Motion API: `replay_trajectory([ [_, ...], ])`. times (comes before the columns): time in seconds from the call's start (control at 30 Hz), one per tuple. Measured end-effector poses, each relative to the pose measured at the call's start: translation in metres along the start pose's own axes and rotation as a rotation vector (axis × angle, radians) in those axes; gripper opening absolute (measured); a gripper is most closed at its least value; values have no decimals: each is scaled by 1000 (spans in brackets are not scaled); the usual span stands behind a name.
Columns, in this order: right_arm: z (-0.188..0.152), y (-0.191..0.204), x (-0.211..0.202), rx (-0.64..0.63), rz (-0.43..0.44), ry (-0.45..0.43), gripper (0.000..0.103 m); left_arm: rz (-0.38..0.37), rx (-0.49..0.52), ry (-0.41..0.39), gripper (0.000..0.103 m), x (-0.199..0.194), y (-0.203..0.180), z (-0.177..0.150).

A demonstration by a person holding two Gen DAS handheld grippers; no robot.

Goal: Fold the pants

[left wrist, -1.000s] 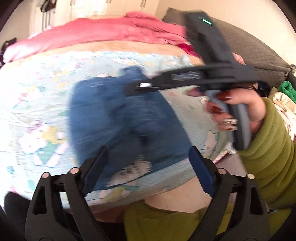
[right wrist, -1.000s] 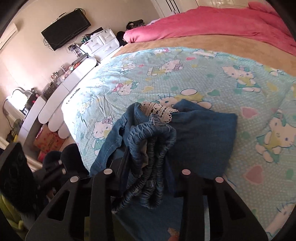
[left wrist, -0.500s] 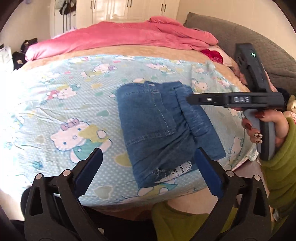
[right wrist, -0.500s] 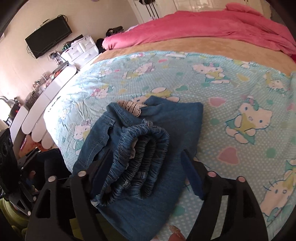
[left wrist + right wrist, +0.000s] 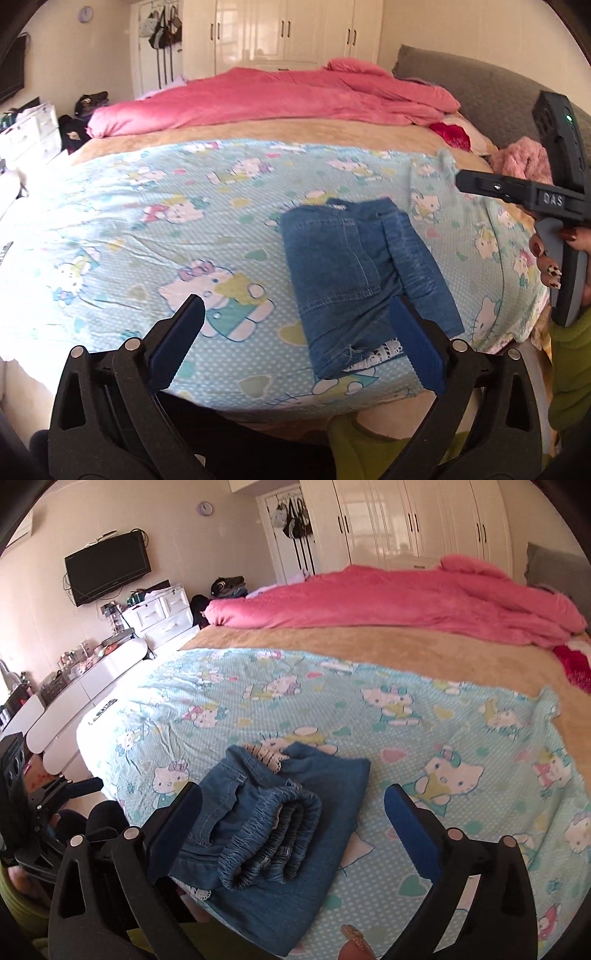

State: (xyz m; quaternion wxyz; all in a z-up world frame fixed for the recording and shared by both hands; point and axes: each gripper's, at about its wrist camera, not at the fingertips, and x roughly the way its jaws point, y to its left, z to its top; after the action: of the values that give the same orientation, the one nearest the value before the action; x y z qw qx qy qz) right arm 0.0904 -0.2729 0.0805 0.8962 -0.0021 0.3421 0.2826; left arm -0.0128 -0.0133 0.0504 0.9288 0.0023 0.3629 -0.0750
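Pants (image 5: 354, 273) folded into a compact denim stack, lying near the front edge of the bed on the cartoon-print sheet (image 5: 184, 206); elastic waistband roll (image 5: 273, 834) on top, lace trim visible at the edge. Left tool (image 5: 295, 343) fingers spread wide, holding nothing, above the sheet just left of the stack. Right tool (image 5: 291, 827) also spread wide, empty, fingers either side of the stack. Pink duvet (image 5: 399, 598) at the far side.

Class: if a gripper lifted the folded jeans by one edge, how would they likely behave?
The jeans would probably sag and unfold: they are soft denim in loose layers. The bunched elastic waistband would likely droop first. Rolling seems unlikely; they lie flat on the sheet.
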Motion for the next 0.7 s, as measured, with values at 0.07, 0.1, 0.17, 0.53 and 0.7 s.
replay_trajectory([
  [0.07,2,3,-7,-10,-7,-17,98,9,-10,-12,93,-4,4,2],
  [0.1,3,4,-10,-13,-10,-23,98,18,-19,-21,93,-8,7,3],
  [0.17,4,6,-15,-16,-18,-31,98,35,-30,-29,93,-12,11,5],
  [0.53,-7,-4,-23,-8,-93,-36,98,87,-21,-25,93,-7,15,10],
  [0.7,-20,-5,-14,-20,-100,-15,98,88,-12,1,93,6,12,8],
])
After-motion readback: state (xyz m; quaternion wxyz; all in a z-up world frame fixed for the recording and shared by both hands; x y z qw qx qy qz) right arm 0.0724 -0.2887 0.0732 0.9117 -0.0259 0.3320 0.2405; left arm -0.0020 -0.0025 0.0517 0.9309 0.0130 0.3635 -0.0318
